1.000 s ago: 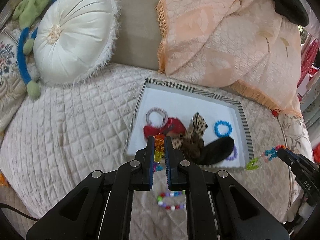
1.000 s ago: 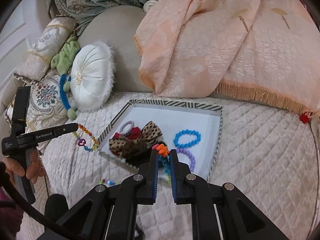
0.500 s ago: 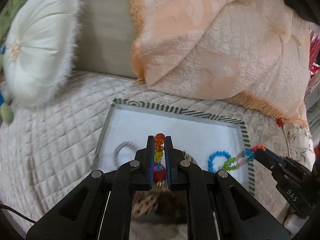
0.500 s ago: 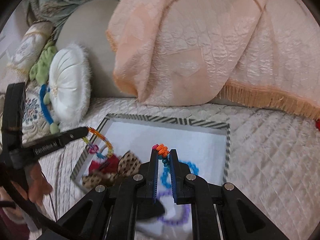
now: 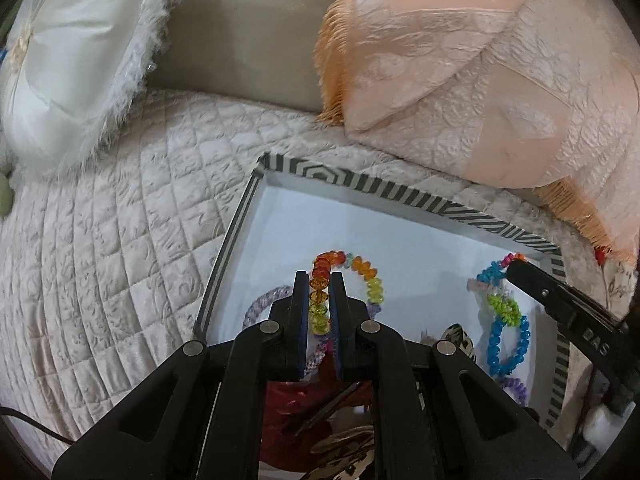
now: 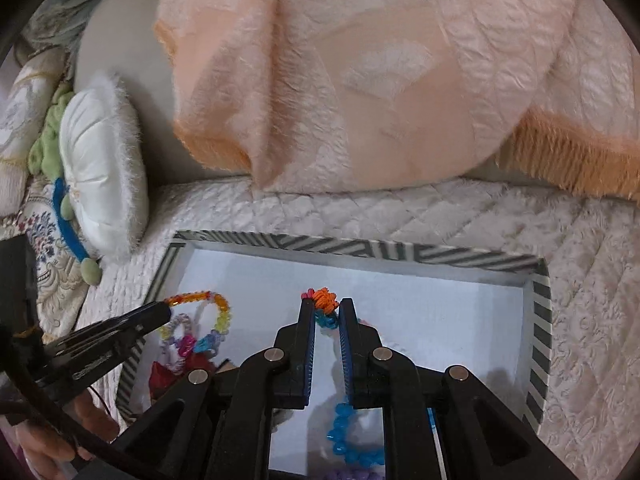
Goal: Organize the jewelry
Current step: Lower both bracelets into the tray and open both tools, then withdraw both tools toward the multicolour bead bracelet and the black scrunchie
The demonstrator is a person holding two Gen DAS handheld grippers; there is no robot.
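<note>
A white tray with a black-and-white striped rim (image 5: 404, 196) (image 6: 360, 246) lies on the quilted bed. My left gripper (image 5: 319, 280) is shut on a rainbow bead bracelet (image 5: 360, 266) and holds it low over the tray's left part; it also shows in the right wrist view (image 6: 218, 312). My right gripper (image 6: 325, 306) is shut on a multicolour loom-band bracelet (image 6: 324, 300), held over the tray's middle; in the left wrist view (image 5: 500, 300) it hangs from that gripper's tip. A blue bead bracelet (image 5: 508, 344), a purple one (image 5: 514, 386), red and leopard hair pieces lie in the tray.
A round white cushion (image 5: 68, 52) sits at the back left. A peach fringed blanket (image 5: 460, 60) hangs over the sofa back behind the tray. Quilted cover (image 5: 100, 248) spreads left of the tray. A green and blue plush toy (image 6: 60, 184) lies beside the cushion.
Both grippers have moved forward and down over the tray with their bracelets still held. The tray now fills the lower part of both views.
</note>
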